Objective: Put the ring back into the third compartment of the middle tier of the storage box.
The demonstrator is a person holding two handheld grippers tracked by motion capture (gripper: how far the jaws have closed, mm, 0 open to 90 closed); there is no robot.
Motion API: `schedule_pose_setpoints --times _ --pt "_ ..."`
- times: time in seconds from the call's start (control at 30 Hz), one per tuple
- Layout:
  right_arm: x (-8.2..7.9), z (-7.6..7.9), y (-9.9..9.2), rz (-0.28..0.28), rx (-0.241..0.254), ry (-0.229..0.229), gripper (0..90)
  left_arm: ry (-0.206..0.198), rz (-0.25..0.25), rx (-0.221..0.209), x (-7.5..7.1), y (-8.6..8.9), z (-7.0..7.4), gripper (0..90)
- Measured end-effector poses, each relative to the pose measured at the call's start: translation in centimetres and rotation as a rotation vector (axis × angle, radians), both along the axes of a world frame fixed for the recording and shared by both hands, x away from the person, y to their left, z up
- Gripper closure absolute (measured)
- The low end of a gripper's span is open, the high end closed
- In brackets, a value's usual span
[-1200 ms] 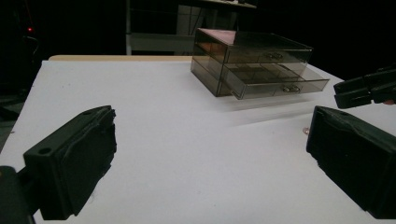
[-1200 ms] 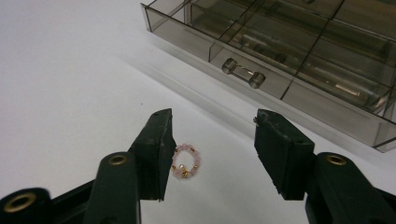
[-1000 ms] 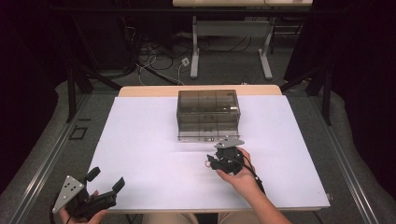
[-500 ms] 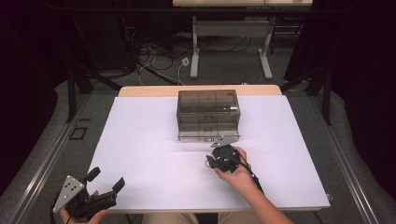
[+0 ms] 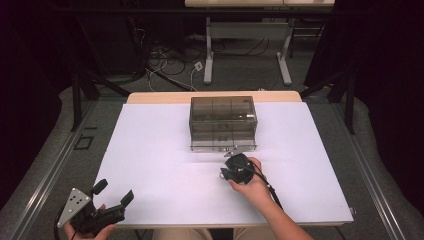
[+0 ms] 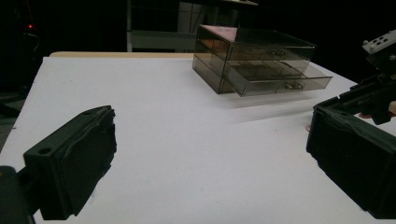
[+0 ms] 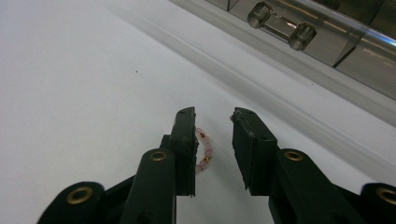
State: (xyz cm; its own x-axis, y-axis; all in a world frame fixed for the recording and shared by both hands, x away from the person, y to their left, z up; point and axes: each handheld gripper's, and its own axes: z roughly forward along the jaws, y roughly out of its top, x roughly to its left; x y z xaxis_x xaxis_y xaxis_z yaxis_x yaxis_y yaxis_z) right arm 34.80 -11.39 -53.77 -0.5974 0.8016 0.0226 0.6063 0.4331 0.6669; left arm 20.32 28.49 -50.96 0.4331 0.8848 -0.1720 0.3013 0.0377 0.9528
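Pink bead bracelet [image 7: 204, 150] lies on the white table [image 5: 150, 150], just in front of the smoked clear drawer box [image 5: 223, 123]. It sits between the right gripper's [image 7: 213, 117] jaws, against the inner face of the left-hand pad as the right gripper view shows it; a gap remains to the other pad. Those jaws are narrow and have just been closing, with the bracelet between them but not clamped from both sides. Small gold spacers show among the beads.

Bottom drawer [image 6: 280, 79] of the box is pulled out a bit; its metal handle [image 7: 280, 25] is near the gripper tips.

Right gripper points down, close to the box's front. Left gripper [image 5: 112, 197] is held at the near left corner of the table, jaws wide, holding nothing, well apart from the box.
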Motion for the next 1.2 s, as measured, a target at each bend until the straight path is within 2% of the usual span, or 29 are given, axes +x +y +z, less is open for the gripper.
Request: schedule_pose_setpoints --times 0.33,0.37,0.47,0.6,0.7,0.8,0.93,0.97,1.2 --pt "0.3 -0.5 0.1 0.002 -0.015 0.005 71.7 -0.001 -0.002 0.003 0.0 0.1 0.0 1.9" --pt "0.3 -0.4 0.1 0.001 -0.027 0.026 72.0 -0.001 -0.002 0.003 0.0 0.1 0.0 1.9" --pt "0.4 -0.6 0.2 0.012 -0.031 0.026 72.6 0.001 0.001 0.004 0.0 0.1 0.0 1.9" --pt "0.3 -0.8 0.4 -0.003 -0.030 0.041 73.6 0.001 0.000 0.003 0.0 0.1 0.0 1.9" --pt "0.4 -1.1 0.4 -0.001 -0.023 0.026 74.1 0.000 0.001 0.002 0.0 0.1 0.0 1.9" --pt "0.4 -1.0 0.4 0.006 -0.051 0.043 74.9 0.001 0.001 0.003 0.0 0.1 0.0 1.9" --pt "0.5 -1.3 0.4 0.001 -0.037 0.026 75.3 0.001 0.001 0.002 0.0 0.1 0.0 1.9" --pt "0.5 -1.3 0.4 0.005 -0.047 0.033 75.7 0.001 0.001 0.002 0.0 0.1 -0.1 1.9" --pt "0.4 -1.4 0.4 0.002 -0.037 0.027 77.3 0.001 0.000 0.002 0.0 0.1 -0.1 1.9"
